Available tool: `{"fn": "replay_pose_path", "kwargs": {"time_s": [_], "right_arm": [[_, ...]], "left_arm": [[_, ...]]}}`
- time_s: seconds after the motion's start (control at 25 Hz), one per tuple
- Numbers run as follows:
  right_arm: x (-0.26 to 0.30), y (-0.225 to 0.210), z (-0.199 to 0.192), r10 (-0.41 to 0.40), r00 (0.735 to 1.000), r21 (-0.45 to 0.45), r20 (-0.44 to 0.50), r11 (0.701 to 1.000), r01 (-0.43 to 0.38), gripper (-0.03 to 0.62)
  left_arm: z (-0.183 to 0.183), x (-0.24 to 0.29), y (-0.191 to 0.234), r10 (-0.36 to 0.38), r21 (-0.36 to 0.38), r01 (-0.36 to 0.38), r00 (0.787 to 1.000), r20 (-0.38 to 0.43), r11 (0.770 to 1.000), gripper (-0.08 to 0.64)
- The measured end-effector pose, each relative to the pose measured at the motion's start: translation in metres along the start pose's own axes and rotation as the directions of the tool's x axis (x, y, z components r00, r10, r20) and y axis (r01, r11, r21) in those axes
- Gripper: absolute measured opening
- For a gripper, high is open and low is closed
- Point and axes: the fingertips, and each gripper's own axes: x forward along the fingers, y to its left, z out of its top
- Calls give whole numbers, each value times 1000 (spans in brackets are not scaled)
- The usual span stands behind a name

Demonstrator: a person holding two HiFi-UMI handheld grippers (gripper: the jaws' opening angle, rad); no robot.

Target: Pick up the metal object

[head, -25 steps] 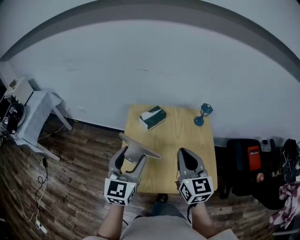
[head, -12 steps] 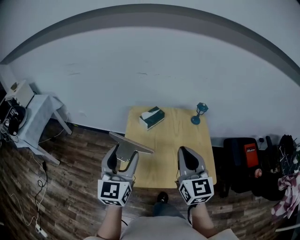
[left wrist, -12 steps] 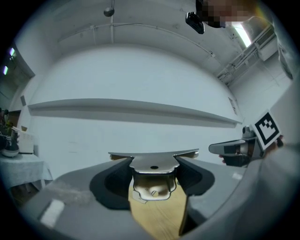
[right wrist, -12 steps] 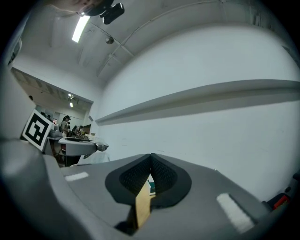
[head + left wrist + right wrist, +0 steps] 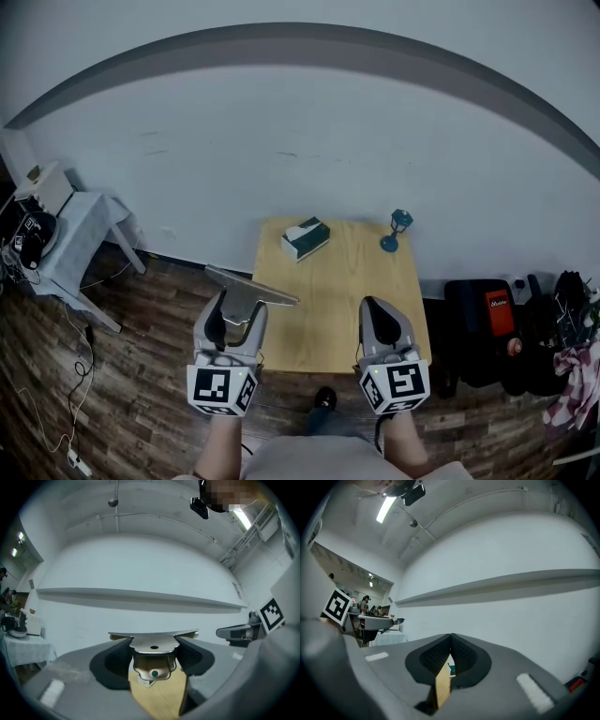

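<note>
The metal object (image 5: 249, 292) is a shiny bracket with a flat top bar and a bent stem. It hangs in the air at the wooden table's (image 5: 328, 309) left front corner, and my left gripper (image 5: 233, 317) is shut on its stem. In the left gripper view the bracket (image 5: 152, 645) fills the gap between the dark pads (image 5: 114, 660), its bar lying across the fingertips of the left gripper (image 5: 153, 652). My right gripper (image 5: 380, 323) hovers over the table's front right part. Its jaws are shut and hold nothing, as the right gripper view shows (image 5: 450, 654).
On the table's far side lie a teal and white tissue box (image 5: 306, 237) and a small blue lantern-shaped ornament (image 5: 397, 230). A white side table (image 5: 75, 234) with clutter stands at the left, and dark bags (image 5: 483, 314) sit on the wooden floor at the right.
My left gripper has carried the metal object leftward and towards me, from above the table's front left area to its left edge. The right gripper has stayed about where it was.
</note>
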Motion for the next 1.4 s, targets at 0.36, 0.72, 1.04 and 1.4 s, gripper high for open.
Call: {"fn": "replay_pose_path", "kwargs": {"time_s": [0.36,0.72,1.04,1.4], "right_arm": [[-19,14,13,-8,1000,-9,28,1000,8,2],[-38,28,17,-19,999,-22,32,1000,20,2],[-49,39,21,-36,998,-24,46,999,37,2],[-59,46,23,-67,996,-40,54,997,69,2]], "left_arm": [[24,-27,12,51,-5,-51,997,53,999,299],[37,-54,25,100,-6,-100,991,93,995,299],[43,-76,38,134,-7,-134,986,102,991,299],[46,-91,44,147,-11,-147,982,116,989,299]]}}
